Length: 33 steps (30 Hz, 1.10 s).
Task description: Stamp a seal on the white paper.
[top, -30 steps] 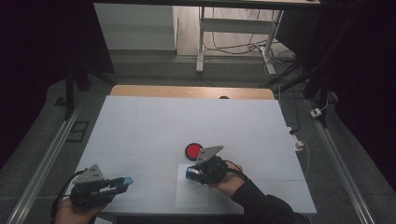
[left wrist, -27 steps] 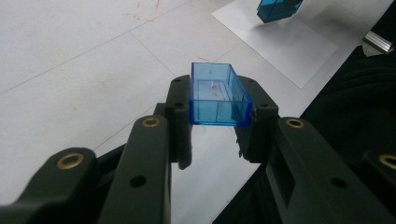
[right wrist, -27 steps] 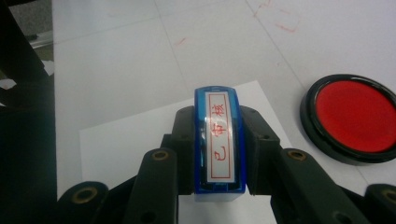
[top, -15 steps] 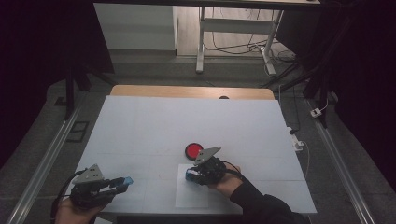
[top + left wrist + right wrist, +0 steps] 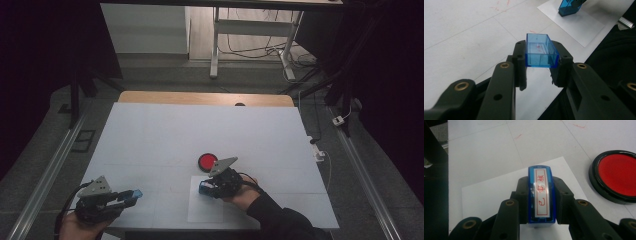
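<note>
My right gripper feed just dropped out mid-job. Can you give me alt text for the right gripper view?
The right gripper is shut on a blue stamp, its label with red characters facing the camera, held over a white sheet of paper on the table. A round red ink pad in a black case sits on the table to the right.

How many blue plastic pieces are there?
2: a blue cap clamped in the left gripper, and a blue stamp clamped in the right gripper over the paper sheet.
</note>
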Available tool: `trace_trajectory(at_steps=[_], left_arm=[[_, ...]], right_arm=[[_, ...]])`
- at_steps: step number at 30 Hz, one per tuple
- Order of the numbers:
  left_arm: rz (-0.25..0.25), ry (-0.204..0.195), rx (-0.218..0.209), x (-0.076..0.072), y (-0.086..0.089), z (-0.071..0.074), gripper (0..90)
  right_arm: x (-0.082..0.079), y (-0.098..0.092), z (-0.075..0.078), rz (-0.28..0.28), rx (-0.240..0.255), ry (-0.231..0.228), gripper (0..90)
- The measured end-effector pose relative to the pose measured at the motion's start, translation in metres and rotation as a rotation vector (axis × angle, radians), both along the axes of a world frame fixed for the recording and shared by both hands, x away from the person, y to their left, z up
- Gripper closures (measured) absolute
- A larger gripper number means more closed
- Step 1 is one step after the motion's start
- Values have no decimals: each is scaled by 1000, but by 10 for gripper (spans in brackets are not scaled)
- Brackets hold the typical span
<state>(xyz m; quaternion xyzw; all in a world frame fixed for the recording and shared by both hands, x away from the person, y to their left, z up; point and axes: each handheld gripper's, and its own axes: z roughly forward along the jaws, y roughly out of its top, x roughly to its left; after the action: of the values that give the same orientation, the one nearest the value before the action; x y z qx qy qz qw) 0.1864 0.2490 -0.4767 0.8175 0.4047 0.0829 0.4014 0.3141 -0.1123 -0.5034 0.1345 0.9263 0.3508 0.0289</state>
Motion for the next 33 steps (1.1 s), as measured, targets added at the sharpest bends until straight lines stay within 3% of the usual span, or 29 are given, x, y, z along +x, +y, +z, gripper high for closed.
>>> trace_trajectory(at_steps=[9, 27, 33], left_arm=[[-1, 0, 1, 0, 0, 0, 685], [-3, 0, 1, 0, 0, 0, 684], [-3, -1, 4, 0, 0, 0, 685]], right_arm=[[2, -1, 0, -6, 5, 22, 704], [-15, 8, 2, 19, -67, -121, 704], [-16, 8, 2, 17, -70, -124, 704]])
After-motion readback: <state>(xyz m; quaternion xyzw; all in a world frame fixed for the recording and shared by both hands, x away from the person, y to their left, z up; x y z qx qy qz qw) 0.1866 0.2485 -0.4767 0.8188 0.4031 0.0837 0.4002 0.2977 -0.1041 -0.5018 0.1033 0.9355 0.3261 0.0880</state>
